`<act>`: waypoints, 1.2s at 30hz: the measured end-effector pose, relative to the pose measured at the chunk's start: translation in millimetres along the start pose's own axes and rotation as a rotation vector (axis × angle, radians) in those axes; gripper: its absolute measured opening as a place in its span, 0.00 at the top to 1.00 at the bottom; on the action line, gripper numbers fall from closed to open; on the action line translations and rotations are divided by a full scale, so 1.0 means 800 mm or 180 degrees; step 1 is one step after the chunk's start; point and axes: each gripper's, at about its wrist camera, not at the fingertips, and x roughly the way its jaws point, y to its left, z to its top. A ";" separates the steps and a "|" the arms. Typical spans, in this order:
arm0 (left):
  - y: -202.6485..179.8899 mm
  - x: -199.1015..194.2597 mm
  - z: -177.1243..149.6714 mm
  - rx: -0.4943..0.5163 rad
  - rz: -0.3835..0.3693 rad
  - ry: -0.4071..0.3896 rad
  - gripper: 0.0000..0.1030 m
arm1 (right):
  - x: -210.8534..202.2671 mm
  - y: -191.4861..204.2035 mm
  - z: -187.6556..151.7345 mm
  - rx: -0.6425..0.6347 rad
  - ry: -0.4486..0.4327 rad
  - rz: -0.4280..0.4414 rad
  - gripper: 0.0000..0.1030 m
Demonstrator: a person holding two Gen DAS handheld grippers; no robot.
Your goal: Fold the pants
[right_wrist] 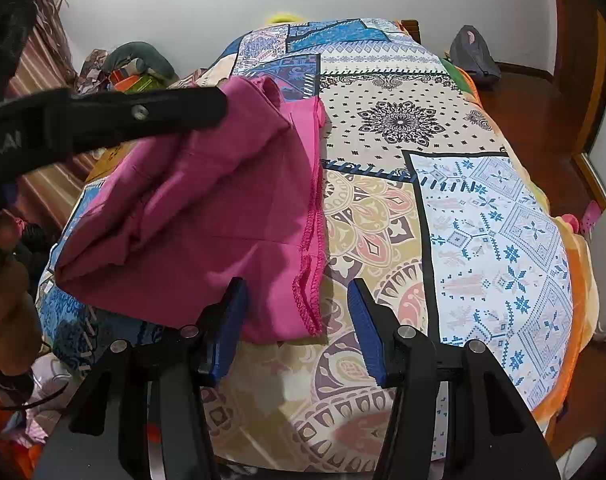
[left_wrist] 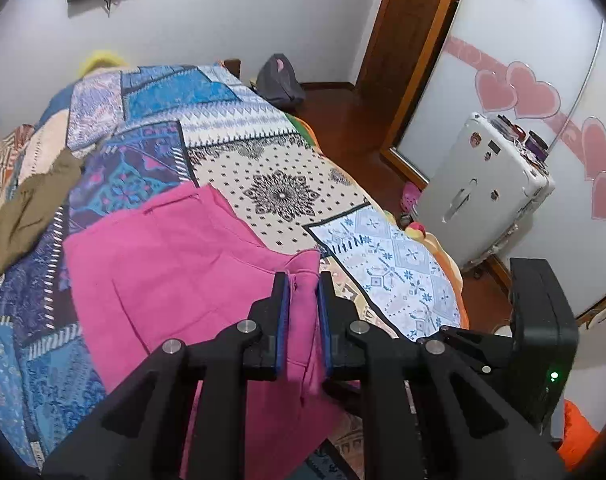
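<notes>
Pink pants [left_wrist: 175,256] lie partly folded on a patchwork bedspread [left_wrist: 279,160]. My left gripper [left_wrist: 303,280] is shut on a lifted edge of the pants, with pink cloth pinched between its blue pads. In the right wrist view the pants [right_wrist: 223,216] hang from the left gripper's black arm [right_wrist: 143,114] at the upper left and drape down to the bed [right_wrist: 483,220]. My right gripper [right_wrist: 297,286] is open and empty, its fingers either side of the pants' stitched hem corner [right_wrist: 309,292], just above the bed.
An olive garment [left_wrist: 27,208] lies on the bed's left side. A white suitcase [left_wrist: 483,192] stands on the wooden floor to the right of the bed, by a mirrored wardrobe. A grey backpack [left_wrist: 281,80] sits by the far wall. Clutter lies left of the bed [right_wrist: 139,68].
</notes>
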 end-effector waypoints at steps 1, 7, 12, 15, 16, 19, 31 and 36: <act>-0.002 0.003 0.000 -0.0003 -0.0013 0.0015 0.87 | 0.000 0.000 0.000 0.0007 0.0000 0.0005 0.53; -0.014 0.019 -0.006 0.0081 -0.0043 0.0144 0.86 | 0.001 -0.002 -0.001 0.0050 0.0006 0.0041 0.53; -0.013 0.030 -0.014 0.0082 -0.0062 0.0347 0.79 | -0.001 0.000 -0.003 0.0052 -0.0010 0.0031 0.53; -0.017 0.017 -0.015 0.0120 0.0000 0.0286 0.61 | -0.003 -0.002 -0.003 0.0076 0.0003 0.0039 0.52; -0.019 0.009 -0.015 0.0185 0.0061 0.0226 0.57 | -0.004 -0.002 -0.004 0.0071 0.0005 0.0034 0.51; -0.017 -0.015 -0.013 0.0327 0.0146 0.0093 0.56 | -0.010 -0.006 -0.005 0.0065 0.0013 0.0024 0.51; 0.112 -0.047 -0.035 0.0188 0.0606 0.0230 0.43 | -0.053 0.006 0.017 0.0050 -0.0340 0.0008 0.51; 0.145 -0.051 -0.036 0.0178 0.0698 0.0186 0.43 | -0.057 0.023 0.023 0.0136 -0.0484 0.0041 0.50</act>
